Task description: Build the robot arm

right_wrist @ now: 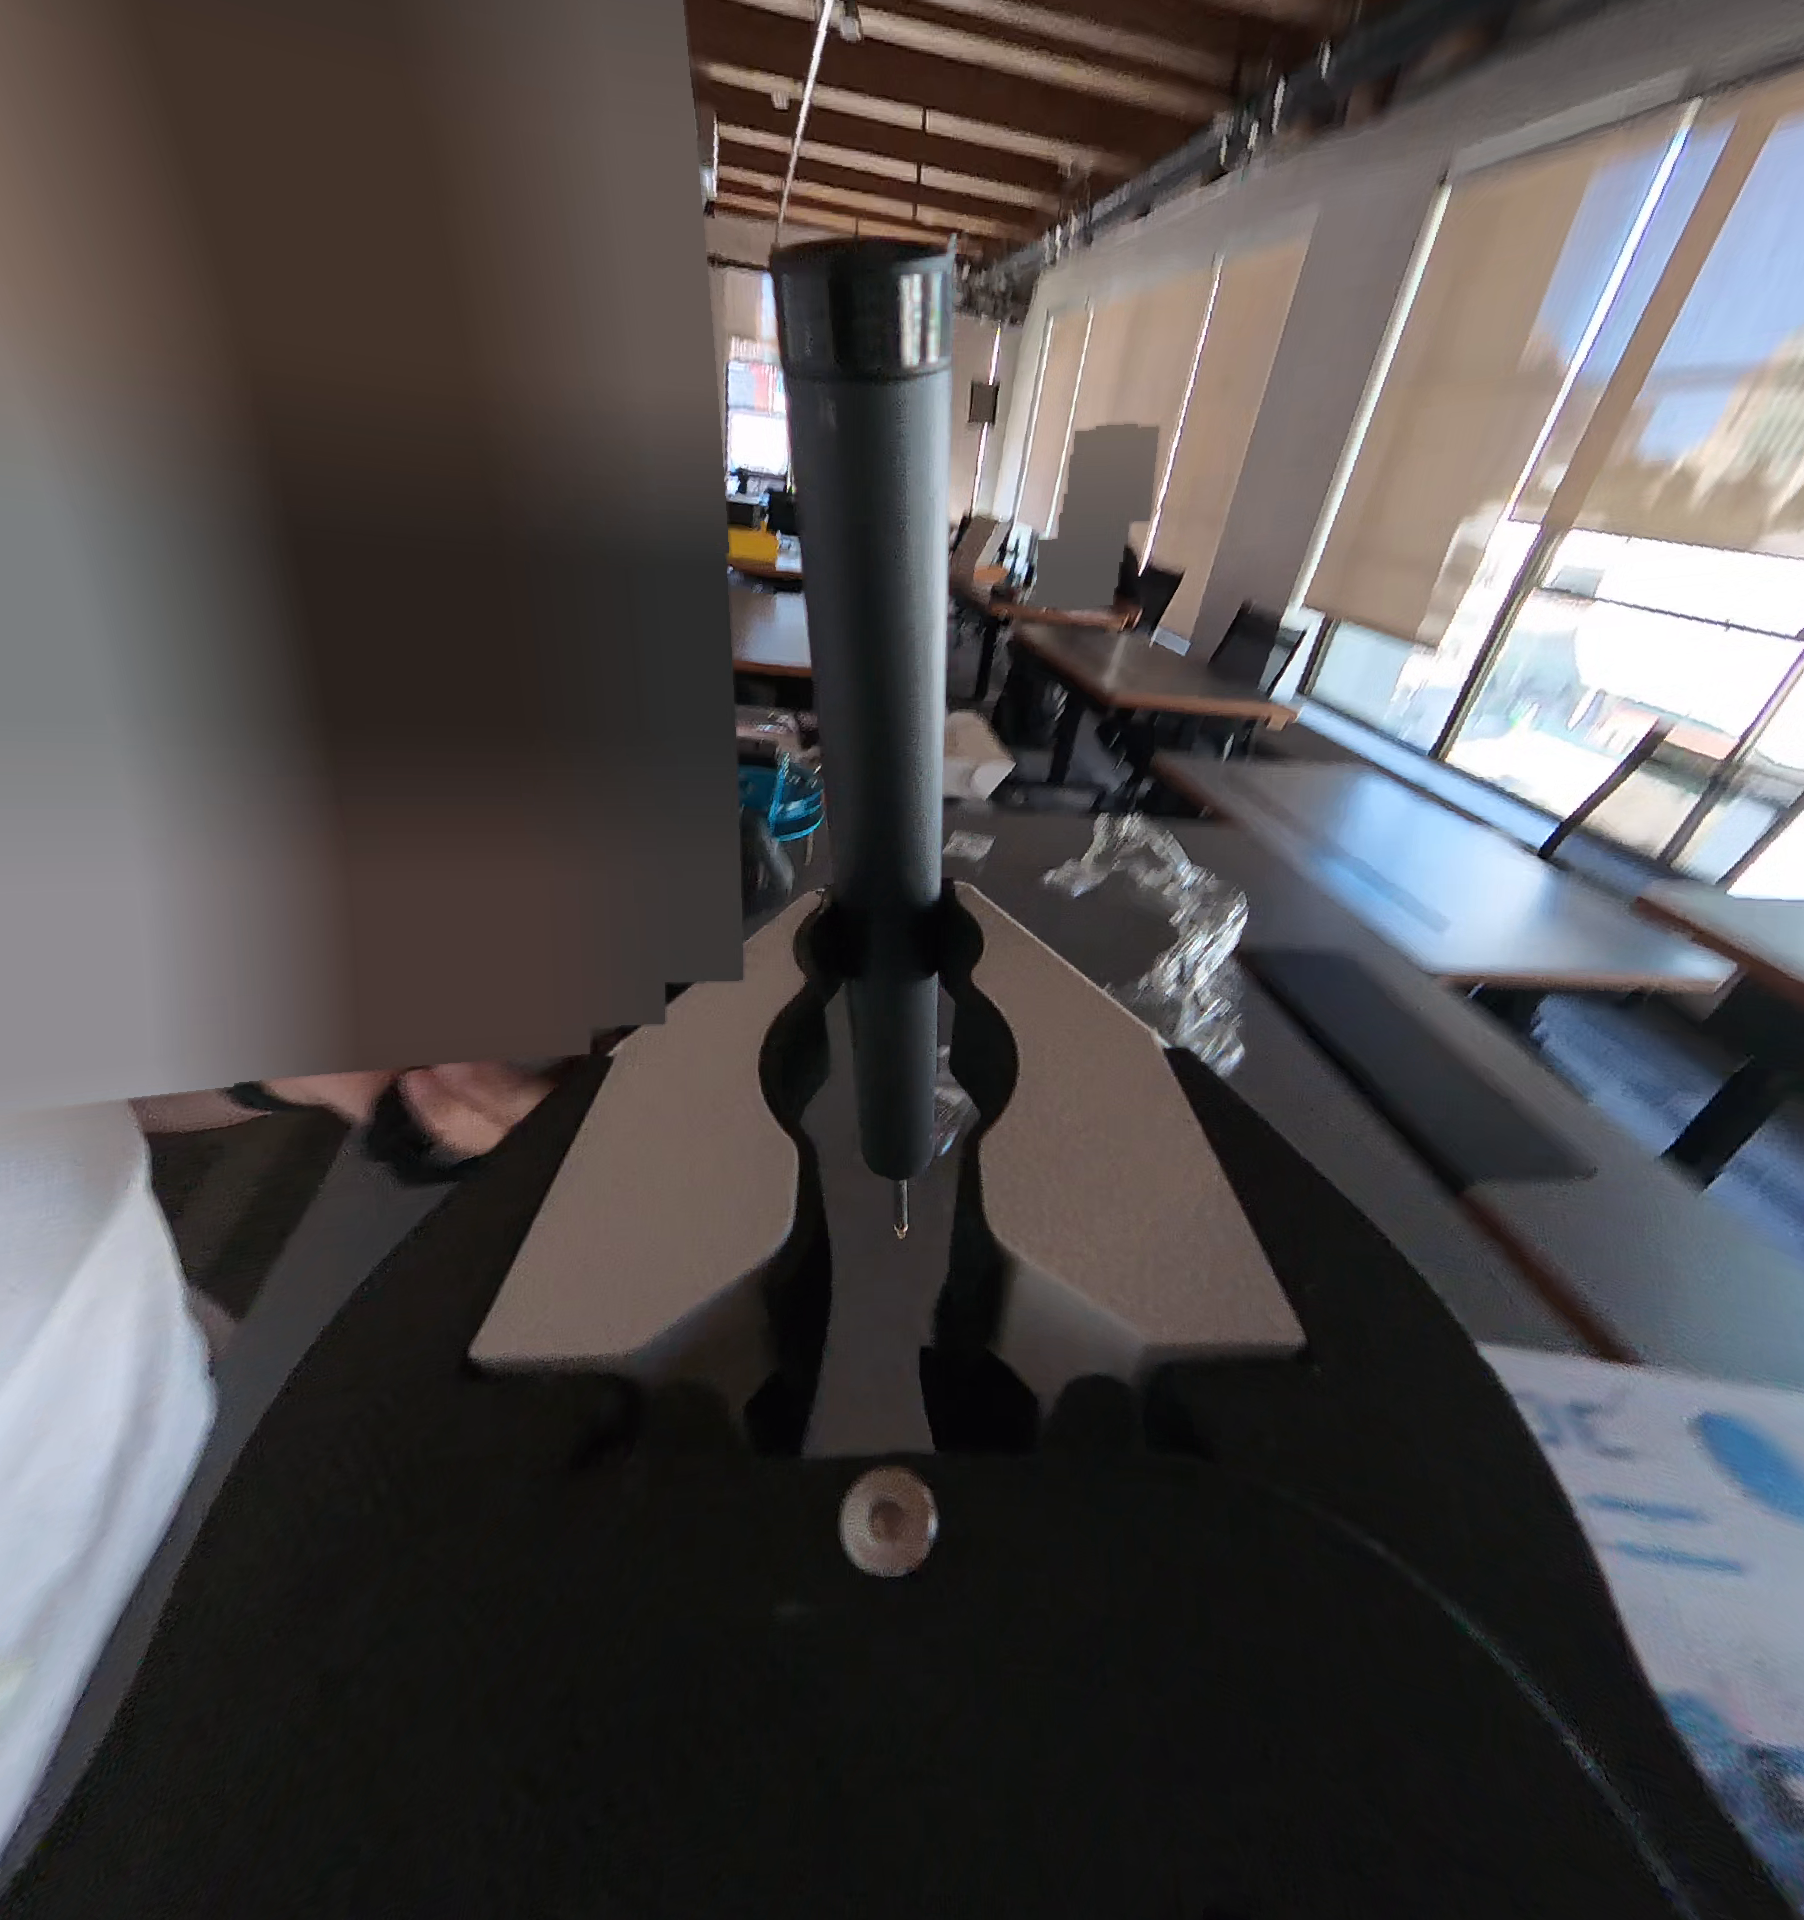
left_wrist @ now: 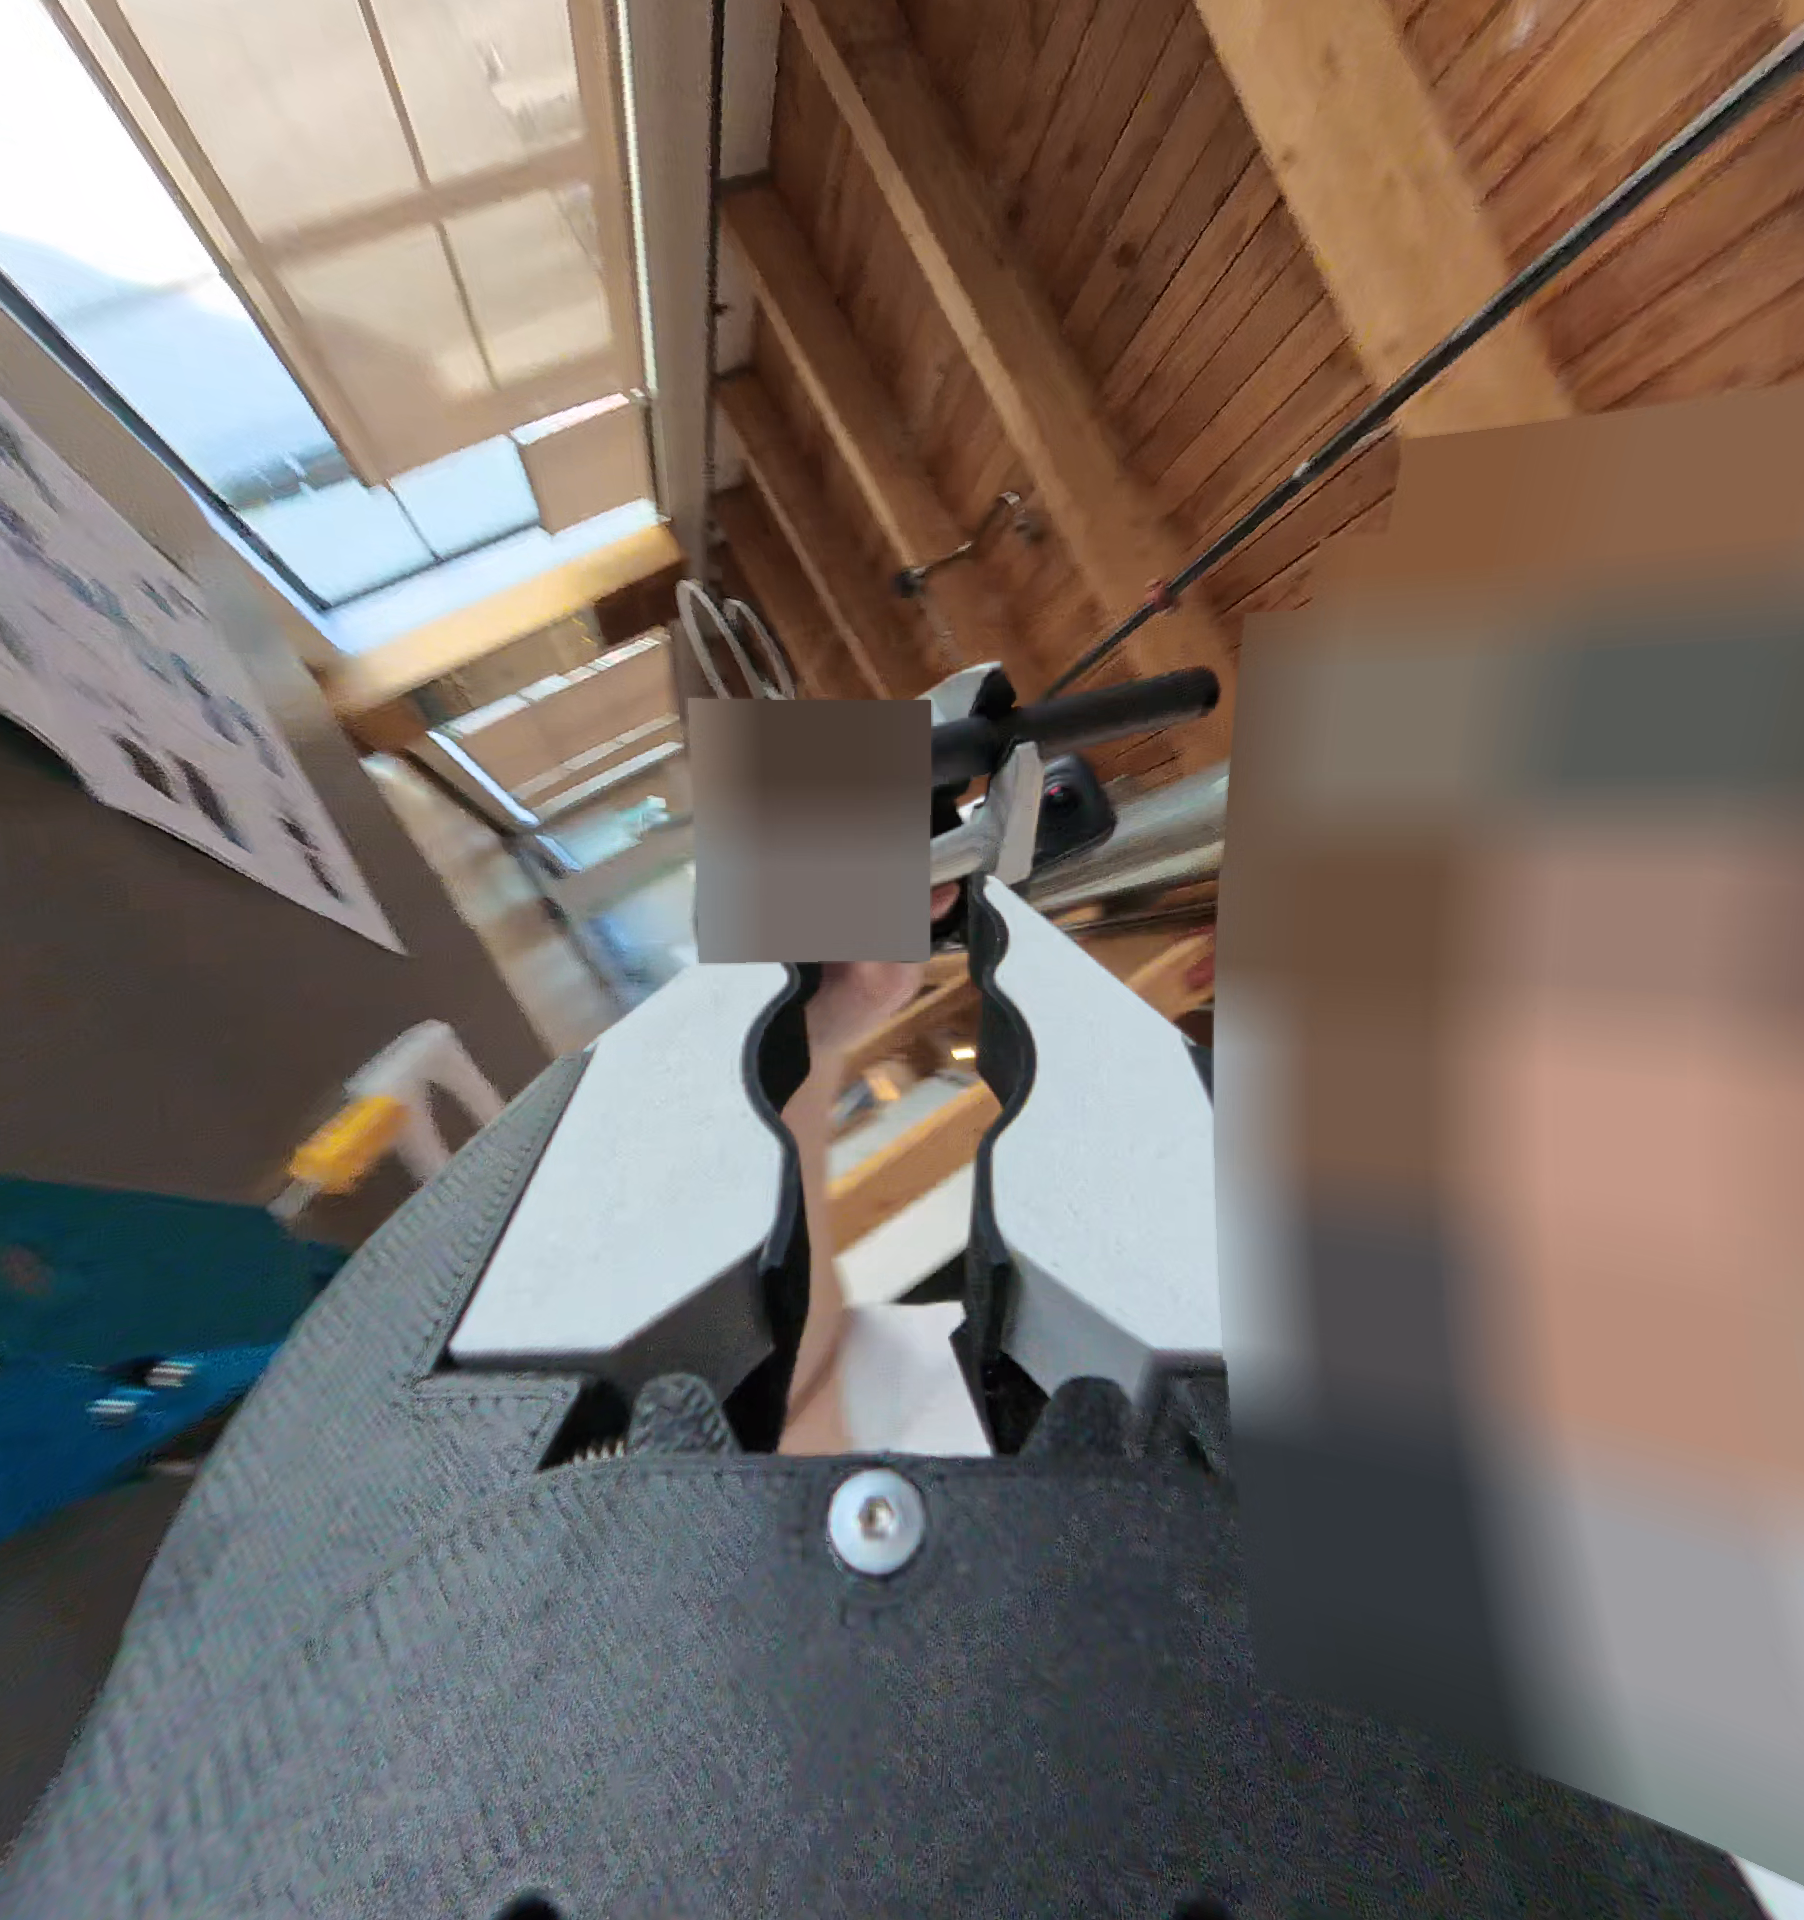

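Observation:
My right gripper is shut on a dark grey, pen-shaped tool and holds it upright by its lower part. The tool has a knurled cap on top, and its thin metal tip points back between the fingers. My left gripper is open and empty and is tilted up towards a wooden ceiling. A person's arm shows through its gap. The right gripper also shows farther off in the left wrist view, with the dark tool sticking out of it.
Long dark tables run back beside large windows. Crumpled clear plastic lies on the near table. A white box with blue print is at the lower right. A blue object and a printed white sheet are at the left. My hands' fingertips stand some 8 cm from each other.

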The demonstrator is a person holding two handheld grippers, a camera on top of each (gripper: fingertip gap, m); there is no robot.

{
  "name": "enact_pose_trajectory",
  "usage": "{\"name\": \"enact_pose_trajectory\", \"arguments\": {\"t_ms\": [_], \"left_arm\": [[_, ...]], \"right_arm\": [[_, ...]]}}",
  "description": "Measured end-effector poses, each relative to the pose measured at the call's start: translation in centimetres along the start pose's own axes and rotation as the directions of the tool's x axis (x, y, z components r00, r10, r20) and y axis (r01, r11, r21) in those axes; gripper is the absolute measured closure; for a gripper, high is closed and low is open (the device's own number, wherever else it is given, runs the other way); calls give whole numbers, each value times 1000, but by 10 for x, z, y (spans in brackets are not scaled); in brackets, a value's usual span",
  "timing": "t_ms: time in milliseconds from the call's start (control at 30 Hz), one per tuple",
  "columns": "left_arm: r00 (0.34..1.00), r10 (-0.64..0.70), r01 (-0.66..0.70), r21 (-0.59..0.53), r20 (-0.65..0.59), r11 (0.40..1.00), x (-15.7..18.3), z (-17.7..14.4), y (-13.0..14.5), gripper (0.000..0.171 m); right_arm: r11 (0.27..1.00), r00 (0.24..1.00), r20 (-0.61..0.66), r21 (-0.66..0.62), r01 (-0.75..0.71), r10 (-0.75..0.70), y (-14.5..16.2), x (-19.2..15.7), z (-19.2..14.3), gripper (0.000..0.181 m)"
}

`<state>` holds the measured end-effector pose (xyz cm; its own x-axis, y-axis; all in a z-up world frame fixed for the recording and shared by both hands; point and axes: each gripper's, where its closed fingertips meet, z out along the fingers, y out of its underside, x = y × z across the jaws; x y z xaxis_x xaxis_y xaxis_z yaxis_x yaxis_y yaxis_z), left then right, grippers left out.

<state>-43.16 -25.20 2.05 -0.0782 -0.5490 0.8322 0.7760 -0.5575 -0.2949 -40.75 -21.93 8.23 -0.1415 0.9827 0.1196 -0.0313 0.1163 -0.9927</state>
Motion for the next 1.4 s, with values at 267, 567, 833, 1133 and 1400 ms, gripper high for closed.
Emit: {"name": "enact_pose_trajectory", "arguments": {"t_ms": [267,567,833,1133,1400], "left_arm": [[737,670,-644,-387,-84,660,-16,10,-5,144],[600,744,-728,-584,-293,358,-32,25,39,141],[664,672,-696,-601,-329,393,-39,29,42,147],[648,688,-691,-631,-326,352,-56,16,47,150],[656,677,-686,-638,-334,350,-61,15,53,156]], "right_arm": [[972,978,33,-123,-203,208,52,-13,17,164],[949,962,32,-179,-261,271,66,-22,15,164],[941,955,24,-181,-286,295,76,-22,10,164],[930,944,34,-188,-317,328,86,-24,10,165],[932,945,40,-182,-314,326,89,-26,10,164]]}}
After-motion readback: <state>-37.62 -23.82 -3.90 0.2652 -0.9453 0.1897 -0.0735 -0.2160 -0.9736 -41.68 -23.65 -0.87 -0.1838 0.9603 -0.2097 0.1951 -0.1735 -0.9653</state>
